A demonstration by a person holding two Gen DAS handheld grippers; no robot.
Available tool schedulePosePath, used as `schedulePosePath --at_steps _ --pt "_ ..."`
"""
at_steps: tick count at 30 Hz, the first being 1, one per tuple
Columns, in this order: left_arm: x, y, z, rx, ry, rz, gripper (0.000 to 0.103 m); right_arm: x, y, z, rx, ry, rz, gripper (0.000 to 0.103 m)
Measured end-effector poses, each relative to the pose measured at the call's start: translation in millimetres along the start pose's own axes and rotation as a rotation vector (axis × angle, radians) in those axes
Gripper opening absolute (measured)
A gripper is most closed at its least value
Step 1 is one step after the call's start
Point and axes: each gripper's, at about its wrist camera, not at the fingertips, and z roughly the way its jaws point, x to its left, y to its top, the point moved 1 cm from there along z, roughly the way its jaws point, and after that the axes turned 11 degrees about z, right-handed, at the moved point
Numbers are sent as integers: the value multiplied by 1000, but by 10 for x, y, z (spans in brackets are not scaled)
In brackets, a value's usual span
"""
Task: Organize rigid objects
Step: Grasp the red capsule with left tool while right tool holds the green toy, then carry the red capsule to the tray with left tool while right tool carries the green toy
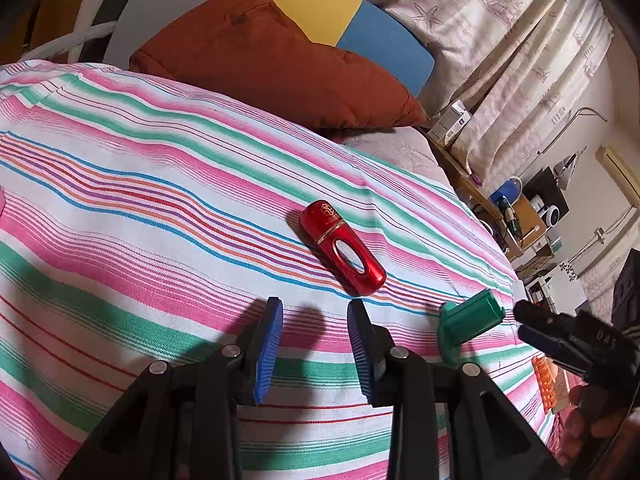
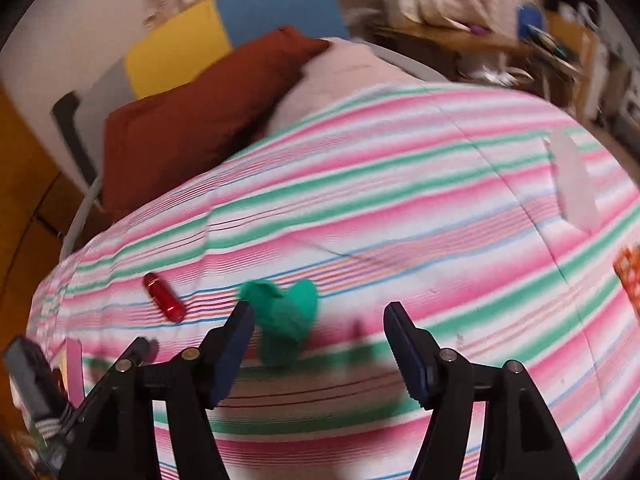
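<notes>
A shiny red oblong case [image 1: 342,247] with a gold band and an oval hole lies on the striped bedspread [image 1: 140,200], just beyond my left gripper [image 1: 316,316], which is open and empty. A green plastic piece [image 1: 468,326] lies to its right. The right gripper [image 1: 524,322] shows beside the green piece in the left wrist view. In the blurred right wrist view my right gripper [image 2: 320,320] is open, with the green piece [image 2: 284,320] just ahead near its left finger and the red case [image 2: 164,297] further left.
A rust-brown cushion [image 1: 272,60] and a yellow and blue board [image 1: 344,16] stand at the bed's head. An orange ridged item [image 1: 545,384] lies at the right edge. A cluttered desk [image 1: 516,216] stands beyond the bed. A white sheet [image 2: 574,184] lies far right.
</notes>
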Motion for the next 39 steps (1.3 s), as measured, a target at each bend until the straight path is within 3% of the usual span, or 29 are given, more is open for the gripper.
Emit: schedulePosePath --at_steps 4,7,8,9,11,14,17,21,24,27,28,29,32,39 --pt "40 15 -12 10 -22 -21 33 159 -134 191 17 -44 -87 68" --pt "-102 53 -16 43 25 64 42 231 -133 273 -36 -68 -154 67" --pt "-151 68 -16 49 34 84 44 249 -124 293 -53 -68 -176 63" --pt "-199 87 -22 49 37 100 44 256 -121 338 -44 -72 -188 51" --pt "-291 157 -33 46 27 100 50 226 -119 398 4 -61 -167 37" --pt "-344 271 -7 40 29 57 63 189 -88 374 19 -60 -144 37" --pt "-362 380 142 74 53 -12 64 111 -46 328 34 -39 -74 36" --pt "-347 464 451 177 57 -112 64 50 -1 382 37 -61 -27 36" --pt "-378 562 575 176 96 -110 64 18 25 366 38 -53 1 36" --pt "-401 612 624 195 126 -78 61 35 19 344 32 -54 -1 36" --pt "-402 629 629 206 134 -57 54 40 19 345 32 -53 1 36" --pt "-406 633 633 218 159 -28 40 43 19 340 32 -52 2 36" --pt "-359 605 593 222 176 26 29 59 18 356 40 -45 8 36" --pt "-345 476 418 223 171 94 25 74 17 360 47 -14 16 36"
